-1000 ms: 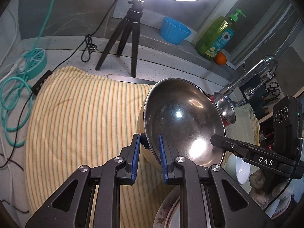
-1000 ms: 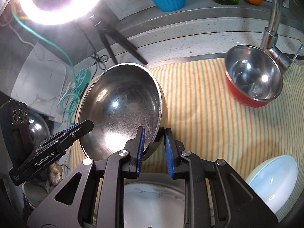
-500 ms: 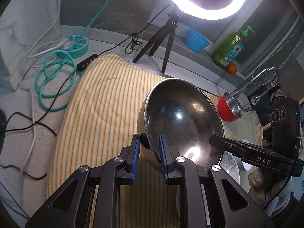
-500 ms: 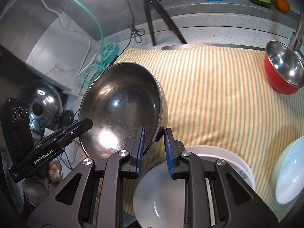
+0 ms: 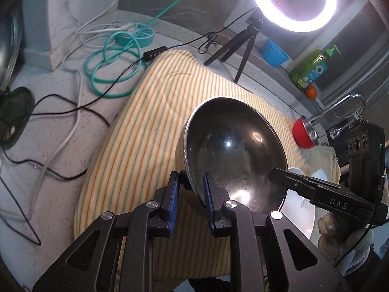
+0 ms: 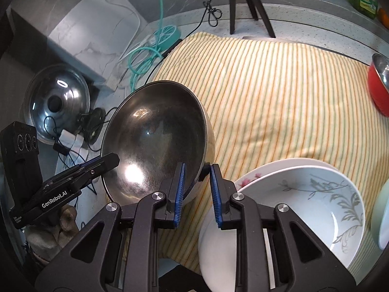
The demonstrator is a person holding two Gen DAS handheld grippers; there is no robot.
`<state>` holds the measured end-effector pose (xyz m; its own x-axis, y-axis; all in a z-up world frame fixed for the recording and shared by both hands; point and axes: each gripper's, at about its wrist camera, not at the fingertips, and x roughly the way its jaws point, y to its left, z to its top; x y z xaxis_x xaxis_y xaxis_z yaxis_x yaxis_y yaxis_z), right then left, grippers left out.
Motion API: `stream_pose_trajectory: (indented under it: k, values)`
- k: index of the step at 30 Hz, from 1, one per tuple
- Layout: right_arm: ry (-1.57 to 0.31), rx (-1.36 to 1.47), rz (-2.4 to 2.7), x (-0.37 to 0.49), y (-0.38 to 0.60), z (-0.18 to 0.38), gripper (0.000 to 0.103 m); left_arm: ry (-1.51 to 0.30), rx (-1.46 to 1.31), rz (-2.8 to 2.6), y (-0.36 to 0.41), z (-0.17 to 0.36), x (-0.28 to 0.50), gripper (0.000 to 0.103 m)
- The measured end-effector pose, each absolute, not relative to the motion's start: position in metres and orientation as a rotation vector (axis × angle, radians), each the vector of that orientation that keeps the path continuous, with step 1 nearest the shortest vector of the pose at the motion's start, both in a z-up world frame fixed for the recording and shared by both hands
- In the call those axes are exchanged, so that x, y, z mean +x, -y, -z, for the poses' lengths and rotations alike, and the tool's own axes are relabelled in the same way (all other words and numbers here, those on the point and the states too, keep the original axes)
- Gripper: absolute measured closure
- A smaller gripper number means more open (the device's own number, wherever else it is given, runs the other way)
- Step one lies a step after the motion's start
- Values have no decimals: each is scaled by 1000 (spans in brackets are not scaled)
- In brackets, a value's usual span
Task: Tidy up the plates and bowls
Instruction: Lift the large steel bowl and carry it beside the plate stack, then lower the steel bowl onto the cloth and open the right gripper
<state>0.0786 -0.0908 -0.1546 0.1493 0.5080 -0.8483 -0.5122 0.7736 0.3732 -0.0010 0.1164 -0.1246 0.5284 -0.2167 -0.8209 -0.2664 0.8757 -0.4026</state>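
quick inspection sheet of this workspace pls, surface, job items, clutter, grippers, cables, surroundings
surface: striped cloth over a speckled counter.
job's things: steel bowl held tilted above the cloth; white plates stacked at the near edge; red bowl at the far right by the tap.
clutter: blue cup, soap bottle, orange, pot lid.
grippers: left gripper and right gripper each clamp the steel bowl's rim on opposite sides.
cables: teal hose coiled, black wires loose on the counter.
surroundings: ring light on a tripod.
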Motion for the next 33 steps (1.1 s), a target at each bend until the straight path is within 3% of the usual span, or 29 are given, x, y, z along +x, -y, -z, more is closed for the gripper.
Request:
stream_pose_trajectory:
  k: [25,29,33]
  values:
    - [-1243,-120,-766,52,77,173,79,-1080,-543,-56,-119,137,-29,83]
    - [-1218,-114,-765,52,79,170,54,-1067,-520,-68,-119,133,-30,81]
    - [-1198,-93,-763,54,83,166,50,-1054,-493,-76,-119,127,-30,81]
